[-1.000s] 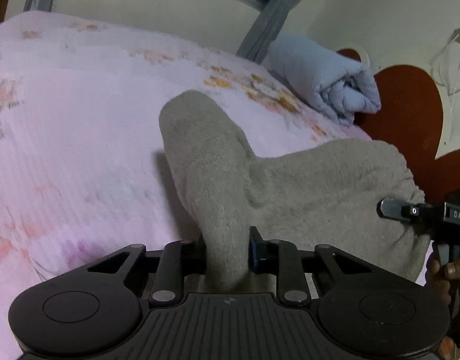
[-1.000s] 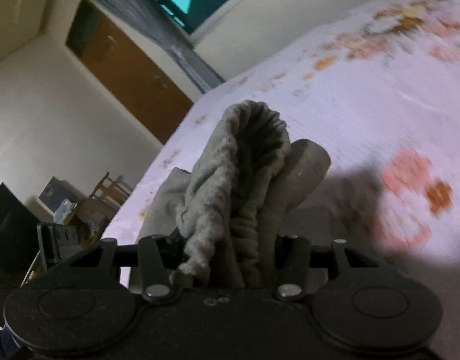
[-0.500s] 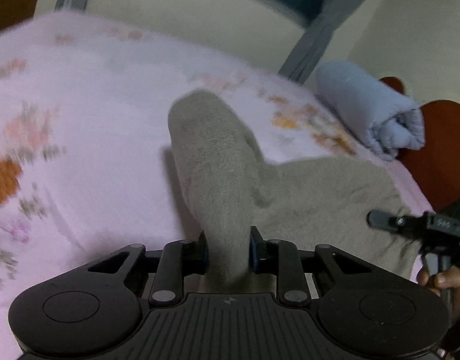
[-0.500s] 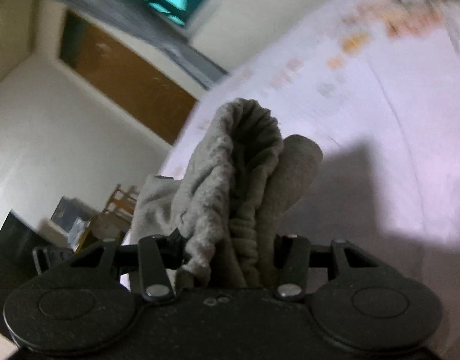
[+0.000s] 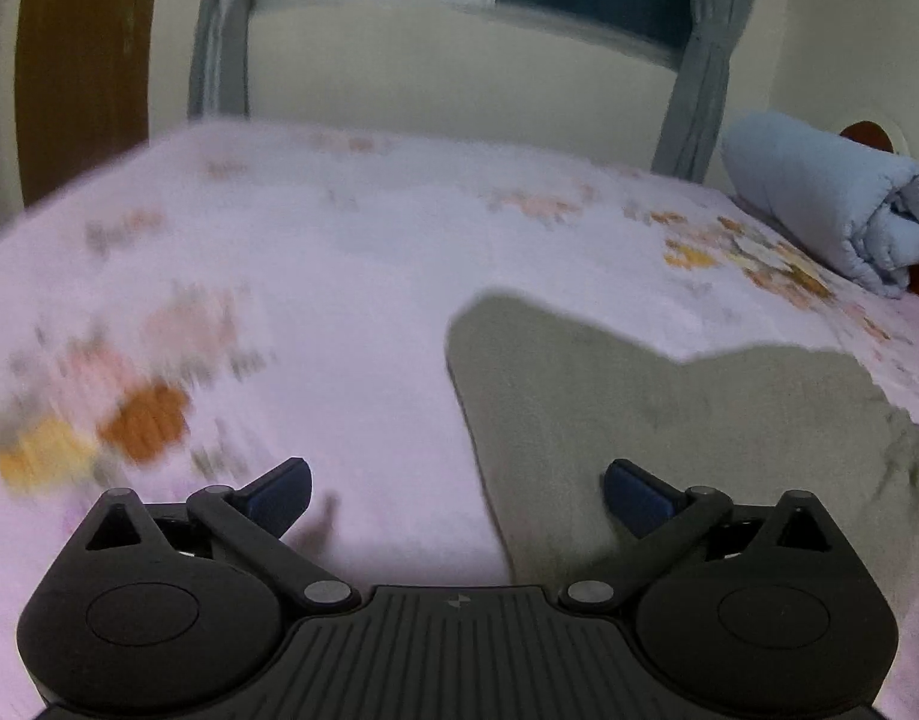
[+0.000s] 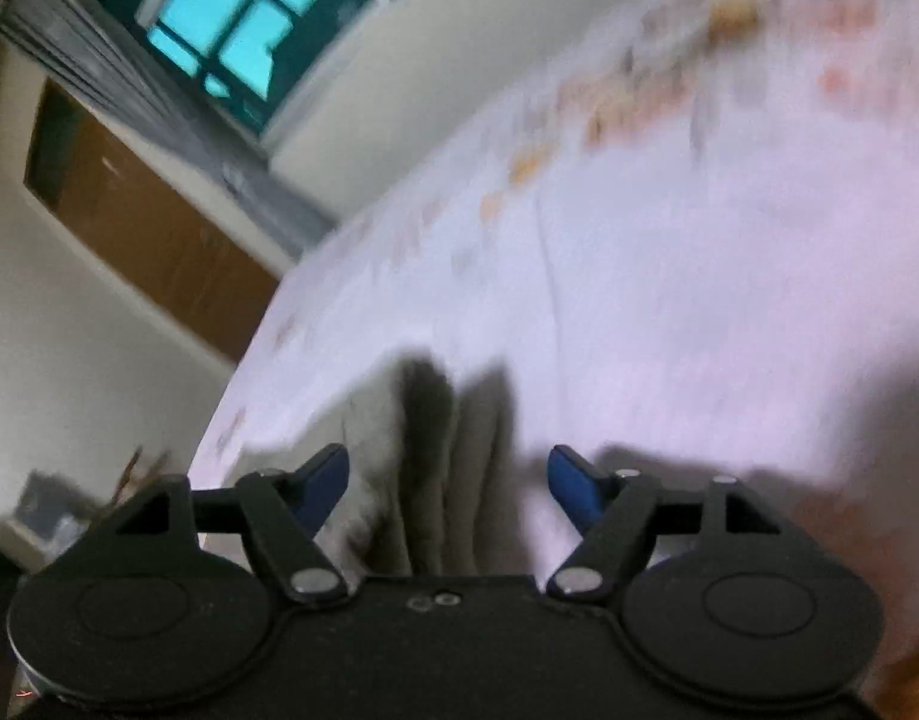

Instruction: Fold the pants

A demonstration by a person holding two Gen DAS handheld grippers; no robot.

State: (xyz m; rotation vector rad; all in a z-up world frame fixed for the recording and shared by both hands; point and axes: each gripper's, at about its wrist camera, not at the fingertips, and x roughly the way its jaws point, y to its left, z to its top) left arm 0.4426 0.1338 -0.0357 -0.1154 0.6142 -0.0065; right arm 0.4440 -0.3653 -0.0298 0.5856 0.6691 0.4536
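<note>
Grey pants (image 5: 609, 420) lying flat on the bed (image 5: 339, 300), well short of the rolled blue blanket (image 5: 831, 204) at its far corner. Left gripper (image 5: 456, 489) jaws just sprung wide, gripping nothing. Right gripper (image 6: 447, 480) jaws just opened too, bunched pants (image 6: 435, 468) loose between them, pads clear.
</note>
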